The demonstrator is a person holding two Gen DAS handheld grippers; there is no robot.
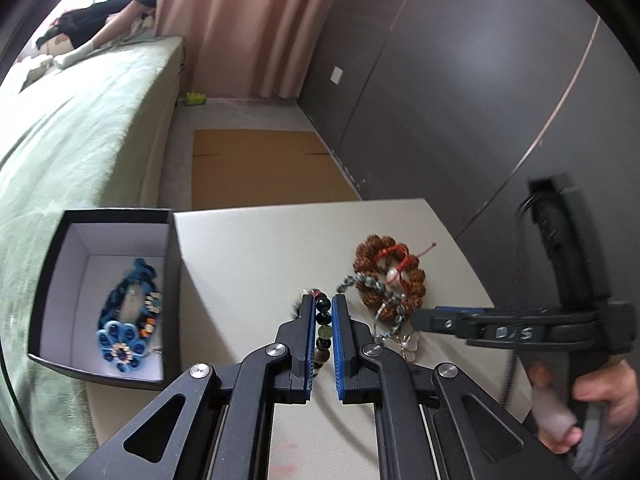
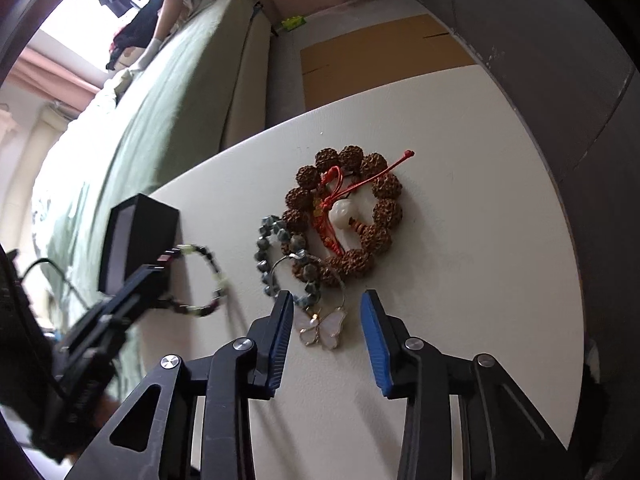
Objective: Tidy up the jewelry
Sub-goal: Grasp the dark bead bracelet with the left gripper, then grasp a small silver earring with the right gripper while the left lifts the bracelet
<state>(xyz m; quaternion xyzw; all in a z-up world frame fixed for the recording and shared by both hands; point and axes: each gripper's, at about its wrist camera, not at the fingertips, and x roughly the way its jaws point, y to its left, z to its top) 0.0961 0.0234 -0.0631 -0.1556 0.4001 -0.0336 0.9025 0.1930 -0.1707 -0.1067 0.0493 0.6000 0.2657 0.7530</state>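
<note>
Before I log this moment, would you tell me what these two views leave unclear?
- Left wrist view: the lower part of the beaded bracelet is hidden between the shut left tongs.
- Left wrist view: the butterfly pendant is partly covered by the right tongs.
- Right wrist view: the box shows only its outside; its contents are hidden.
- Right wrist view: the left tongs are blurred.

White table [image 2: 460, 128] bears black box [image 1: 172, 264], brown bead bracelet [image 2: 348, 212], butterfly pendant [image 2: 322, 330]

This is a bedroom in a home: a bed [image 1: 80, 140] with green cover, pink curtains [image 1: 248, 20], and a grey wardrobe wall [image 1: 460, 80].
</note>
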